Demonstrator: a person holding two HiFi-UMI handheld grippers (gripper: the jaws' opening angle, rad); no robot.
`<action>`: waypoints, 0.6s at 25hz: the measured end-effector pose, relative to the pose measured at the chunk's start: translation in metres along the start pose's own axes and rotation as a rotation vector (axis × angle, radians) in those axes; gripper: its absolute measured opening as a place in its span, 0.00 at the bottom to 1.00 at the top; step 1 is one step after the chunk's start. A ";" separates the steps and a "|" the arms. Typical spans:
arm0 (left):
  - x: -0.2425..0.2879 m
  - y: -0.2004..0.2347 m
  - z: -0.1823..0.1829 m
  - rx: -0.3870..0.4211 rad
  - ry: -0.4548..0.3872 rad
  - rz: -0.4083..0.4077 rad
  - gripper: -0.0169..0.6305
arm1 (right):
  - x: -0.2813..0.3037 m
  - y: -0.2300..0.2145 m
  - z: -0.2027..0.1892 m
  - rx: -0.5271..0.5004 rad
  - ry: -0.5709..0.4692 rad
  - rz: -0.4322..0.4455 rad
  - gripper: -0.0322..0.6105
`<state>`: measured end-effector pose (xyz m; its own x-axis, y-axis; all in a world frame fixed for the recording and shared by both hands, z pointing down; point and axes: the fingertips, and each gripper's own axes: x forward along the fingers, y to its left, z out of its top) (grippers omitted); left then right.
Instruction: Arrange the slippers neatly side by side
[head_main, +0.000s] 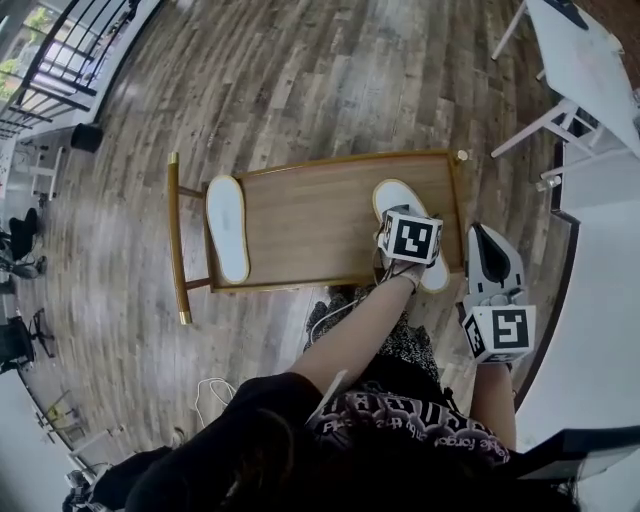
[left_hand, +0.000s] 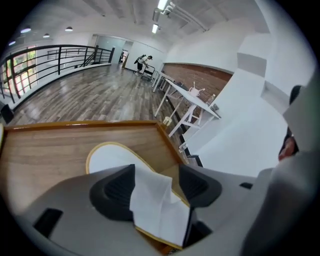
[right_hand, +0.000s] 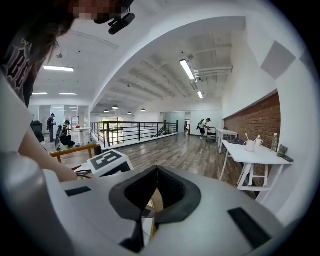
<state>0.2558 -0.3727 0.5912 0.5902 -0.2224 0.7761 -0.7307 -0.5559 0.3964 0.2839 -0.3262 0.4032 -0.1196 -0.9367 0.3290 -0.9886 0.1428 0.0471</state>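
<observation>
Two white slippers with yellow-trimmed soles lie on a low wooden table (head_main: 300, 215). One slipper (head_main: 228, 228) rests along the table's left end. The other slipper (head_main: 392, 192) lies at the right end, under my left gripper (head_main: 402, 222). In the left gripper view this slipper (left_hand: 112, 155) points away, and its white strap (left_hand: 155, 200) stands between the jaws of the left gripper (left_hand: 156, 185); the jaws are open, with a gap at the right pad. My right gripper (head_main: 487, 238) hovers off the table's right edge; seen close (right_hand: 156, 170), it is shut and holds nothing.
The table has a raised gold-coloured rim (head_main: 175, 235) and stands on a wood floor. A white table (head_main: 585, 60) stands at the back right, a black railing (head_main: 60, 70) at the back left. A white wall ledge (head_main: 600, 300) runs close on the right. Cables (head_main: 215, 395) lie near my feet.
</observation>
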 end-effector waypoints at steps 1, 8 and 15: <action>0.006 0.000 -0.003 0.022 0.013 0.005 0.42 | 0.000 0.000 0.000 -0.002 0.000 0.001 0.06; 0.001 0.020 -0.018 0.174 0.051 0.035 0.35 | 0.000 0.000 0.000 -0.001 0.001 0.003 0.06; -0.031 0.064 -0.023 0.236 0.035 0.097 0.08 | 0.012 0.015 0.002 0.003 -0.007 0.036 0.06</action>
<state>0.1834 -0.3832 0.6037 0.5061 -0.2579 0.8230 -0.6802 -0.7060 0.1971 0.2679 -0.3356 0.4063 -0.1557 -0.9334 0.3234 -0.9839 0.1755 0.0328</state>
